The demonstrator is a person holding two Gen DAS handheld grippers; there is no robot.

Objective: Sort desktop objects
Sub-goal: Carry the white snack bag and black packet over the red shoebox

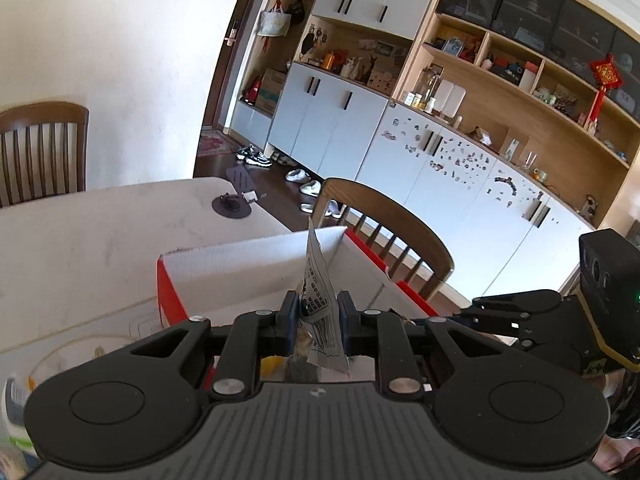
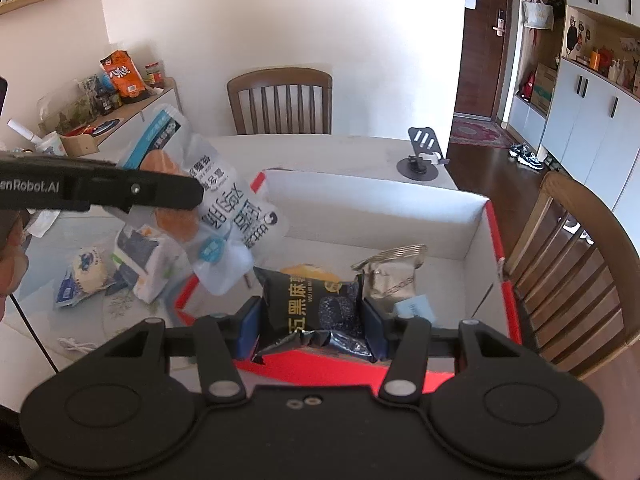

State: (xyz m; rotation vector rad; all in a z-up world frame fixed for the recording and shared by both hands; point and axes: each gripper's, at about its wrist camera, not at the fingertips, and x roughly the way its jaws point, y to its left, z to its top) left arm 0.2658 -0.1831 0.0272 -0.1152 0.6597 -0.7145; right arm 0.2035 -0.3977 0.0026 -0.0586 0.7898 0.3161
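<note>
The left gripper (image 1: 318, 314) is pinching a clear snack pouch (image 2: 224, 208) and holds it in the air over the near-left corner of the white and red box (image 2: 476, 220). The right gripper (image 2: 314, 320) clamps a black snack packet (image 2: 312, 304) above the box's front edge, and a beige packet (image 2: 394, 274) lies inside.

Pale table (image 2: 340, 152), red-edged box (image 2: 472, 236), snack packets (image 2: 86, 276)

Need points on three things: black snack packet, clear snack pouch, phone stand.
black snack packet (image 2: 312, 304), right wrist view, on its printed front between the right tool's pads
clear snack pouch (image 2: 236, 216), right wrist view, on its white lettered panel
phone stand (image 2: 418, 168), right wrist view, on its round base
</note>
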